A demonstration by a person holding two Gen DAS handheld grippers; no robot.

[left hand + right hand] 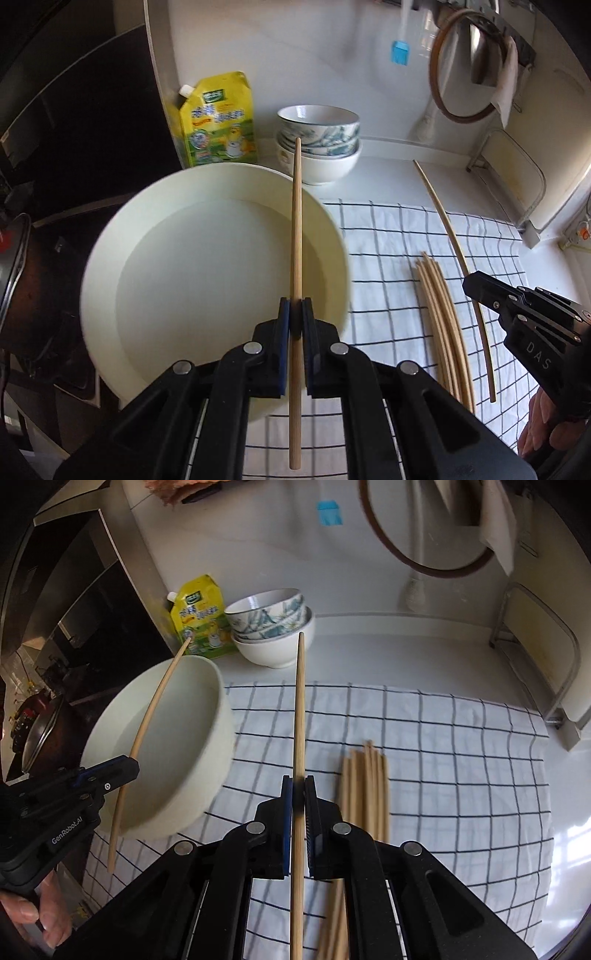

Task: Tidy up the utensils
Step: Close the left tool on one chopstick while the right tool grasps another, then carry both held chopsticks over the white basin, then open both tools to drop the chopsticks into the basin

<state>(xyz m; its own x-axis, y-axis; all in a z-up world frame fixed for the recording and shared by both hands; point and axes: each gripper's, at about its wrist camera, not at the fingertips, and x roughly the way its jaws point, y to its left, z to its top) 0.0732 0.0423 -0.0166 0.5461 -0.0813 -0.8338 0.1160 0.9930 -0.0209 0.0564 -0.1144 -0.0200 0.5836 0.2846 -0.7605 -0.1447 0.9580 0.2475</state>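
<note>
— How far along is the tidying, would you say?

— Early to middling, I'd guess. Each hand has one stick. The left tongs (295, 314) are clamped on a chopstick (296, 229), held in the air above the big basin (110, 266). The right tongs (298, 794) are clamped on another chopstick (300, 709), up over the checked cloth (461, 768).

— And the rest?

— A bundle of sticks (365, 786) lies on the cloth, side by side and fairly neat, just right of the right tongs. That looks like the sorted pile (though whether it is a finished pile or the stock to be sorted, I cannot tell).

— Anything left in the basin?

— It looks bare to me, pale all the way across, though the view is blurred.

— So what remains?

— The two held sticks need a home, most likely beside the bundle or paired up with it. I see no holder or caddy, so the cloth may be the end place. The stacked bowls (319, 144) and the yellow pouch (218, 122) at the back of the tabletop (406, 653) sit untouched.

— Any loose ones elsewhere?

— None that I can see.
</note>
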